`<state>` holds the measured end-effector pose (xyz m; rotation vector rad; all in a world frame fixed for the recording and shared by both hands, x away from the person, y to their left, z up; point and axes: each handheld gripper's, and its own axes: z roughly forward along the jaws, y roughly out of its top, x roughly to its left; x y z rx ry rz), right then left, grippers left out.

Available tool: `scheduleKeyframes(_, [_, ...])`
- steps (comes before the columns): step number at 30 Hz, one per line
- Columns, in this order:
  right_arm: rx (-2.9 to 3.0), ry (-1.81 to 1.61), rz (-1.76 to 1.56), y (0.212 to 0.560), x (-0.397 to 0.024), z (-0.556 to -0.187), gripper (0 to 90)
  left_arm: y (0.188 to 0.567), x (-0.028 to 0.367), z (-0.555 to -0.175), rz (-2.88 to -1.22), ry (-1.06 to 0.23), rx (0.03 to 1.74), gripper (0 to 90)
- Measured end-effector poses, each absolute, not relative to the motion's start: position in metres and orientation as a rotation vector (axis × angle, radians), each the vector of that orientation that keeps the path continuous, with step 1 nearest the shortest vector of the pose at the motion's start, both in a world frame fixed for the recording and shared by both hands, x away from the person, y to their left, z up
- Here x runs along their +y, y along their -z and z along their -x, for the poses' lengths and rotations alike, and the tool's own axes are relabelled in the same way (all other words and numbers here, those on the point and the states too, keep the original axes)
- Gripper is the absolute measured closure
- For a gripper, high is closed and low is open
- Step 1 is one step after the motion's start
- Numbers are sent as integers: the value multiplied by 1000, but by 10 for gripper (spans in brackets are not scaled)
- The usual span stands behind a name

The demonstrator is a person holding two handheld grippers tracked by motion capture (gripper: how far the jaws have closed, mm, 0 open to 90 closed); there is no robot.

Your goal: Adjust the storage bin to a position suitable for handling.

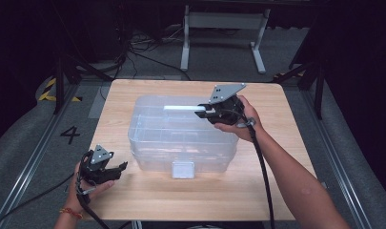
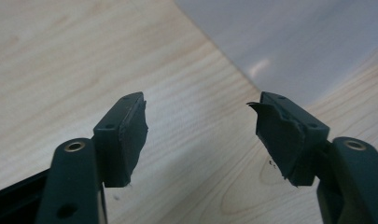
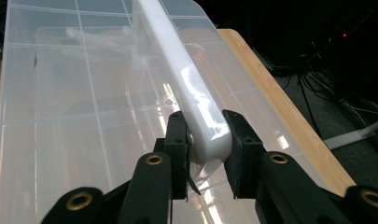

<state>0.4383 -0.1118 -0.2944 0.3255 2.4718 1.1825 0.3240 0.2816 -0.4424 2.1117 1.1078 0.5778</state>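
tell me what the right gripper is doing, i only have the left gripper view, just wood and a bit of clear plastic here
Observer: The right gripper is shut on the white handle on top of the clear plastic box.
Operator: where on the handle
Observer: At one end of the bar; in the high view that is the end toward the table's right edge.
Operator: and where is my left gripper relative to the box
Observer: The left gripper is over the bare wooden table off the box's near left corner, jaws apart, nothing between them.
Operator: any latch on the box
Observer: A small clear latch tab sits at the middle of the near side.
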Motion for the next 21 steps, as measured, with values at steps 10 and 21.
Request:
scheduleKeyframes(10, [2471,-1177,-357,286,-110,-447,721,416,273,-317,-2047,-627,1040,454])
scheduleKeyframes(21, [2460,-1161,-373,279,-108,-454,709,400,263,-320,-2034,-591,968,617])
